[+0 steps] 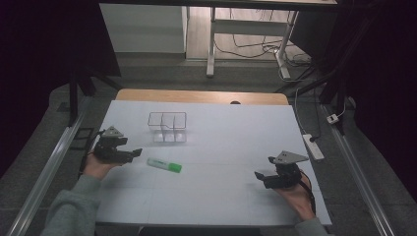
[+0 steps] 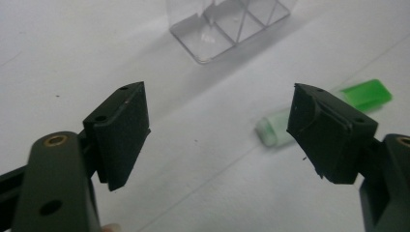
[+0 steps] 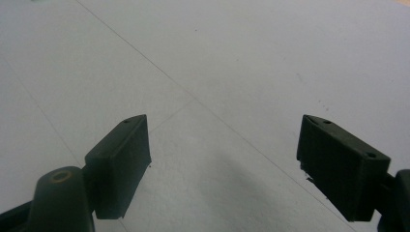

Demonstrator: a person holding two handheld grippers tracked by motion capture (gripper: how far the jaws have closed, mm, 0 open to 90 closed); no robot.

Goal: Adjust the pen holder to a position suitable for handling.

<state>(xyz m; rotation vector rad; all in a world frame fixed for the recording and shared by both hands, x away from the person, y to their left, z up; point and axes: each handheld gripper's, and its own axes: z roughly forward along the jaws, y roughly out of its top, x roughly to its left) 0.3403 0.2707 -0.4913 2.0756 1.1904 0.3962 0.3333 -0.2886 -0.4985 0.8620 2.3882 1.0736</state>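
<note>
One green marker [image 1: 164, 165] is counted on the table [image 1: 221, 196]. One clear box [image 1: 167, 127] is seen. Two grippers are held, left [image 1: 134, 153] and right [image 1: 260, 174].

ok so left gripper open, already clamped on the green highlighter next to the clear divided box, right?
Not clamped. The left gripper is open with nothing between its jaws; the green highlighter lies on the white table beyond them, near the clear divided box. The left gripper view shows it.

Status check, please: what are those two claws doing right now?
Left gripper open, near green highlighter. Right gripper open, empty. Clear organizer beyond; nothing between.
</note>
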